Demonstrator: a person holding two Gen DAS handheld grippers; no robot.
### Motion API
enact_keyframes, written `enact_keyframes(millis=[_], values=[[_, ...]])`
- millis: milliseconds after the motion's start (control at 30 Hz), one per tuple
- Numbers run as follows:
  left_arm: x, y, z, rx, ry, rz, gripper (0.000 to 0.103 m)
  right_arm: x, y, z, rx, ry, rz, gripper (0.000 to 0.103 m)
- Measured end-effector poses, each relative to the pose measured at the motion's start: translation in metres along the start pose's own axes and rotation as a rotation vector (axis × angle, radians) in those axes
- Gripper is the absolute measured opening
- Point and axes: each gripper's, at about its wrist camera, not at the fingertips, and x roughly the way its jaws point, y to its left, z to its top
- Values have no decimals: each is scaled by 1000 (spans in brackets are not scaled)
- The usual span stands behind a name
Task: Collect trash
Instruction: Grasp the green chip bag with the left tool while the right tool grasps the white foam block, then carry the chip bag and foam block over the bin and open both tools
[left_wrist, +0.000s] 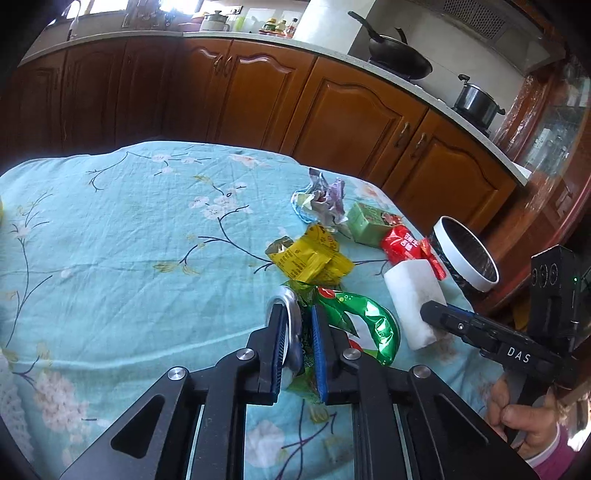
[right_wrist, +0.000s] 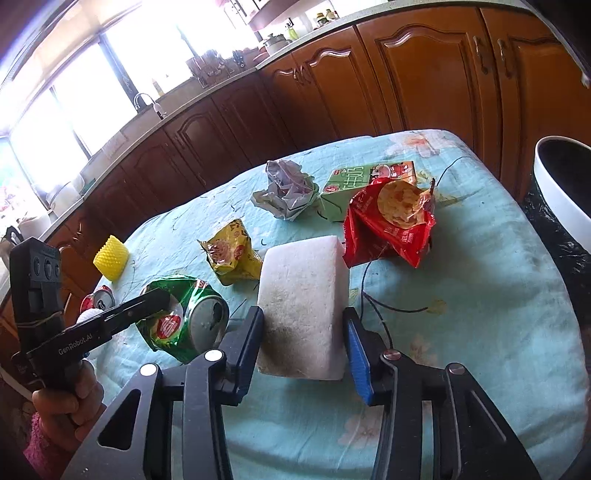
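My left gripper (left_wrist: 298, 328) is shut on a crushed green can (left_wrist: 295, 332) wrapped in green foil (left_wrist: 369, 325), low over the table; the can also shows in the right wrist view (right_wrist: 192, 314). My right gripper (right_wrist: 303, 332) has its jaws around a white foam block (right_wrist: 301, 306), the left pad touching it, the right pad with a small gap. The block also shows in the left wrist view (left_wrist: 413, 302). The trash bin (left_wrist: 467, 254) with a white rim and black liner stands off the table's right edge; it also shows in the right wrist view (right_wrist: 561, 192).
On the floral cloth (left_wrist: 129, 240) lie a yellow wrapper (left_wrist: 310, 258), a red snack bag (right_wrist: 388, 225), a green carton (right_wrist: 354, 184), crumpled silver paper (right_wrist: 288, 188), a yellow foam sleeve (right_wrist: 110, 256) and a red can (right_wrist: 98, 299). Wooden cabinets (left_wrist: 258, 92) stand behind.
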Motion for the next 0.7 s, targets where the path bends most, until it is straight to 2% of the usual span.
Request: enact_keyframes(millis=[333,533,700], values=[[-18,-49,-5,55,-28,-97,11,-48,-17,-2,15,-63,-8,44],[-9,-74,-3,72,-19,-157,11,-79,-43,-10,55,-98,-32,44],[8,-96,-1,88,-9,-176,11,-101,-70,-10,97,-137,-72,44]])
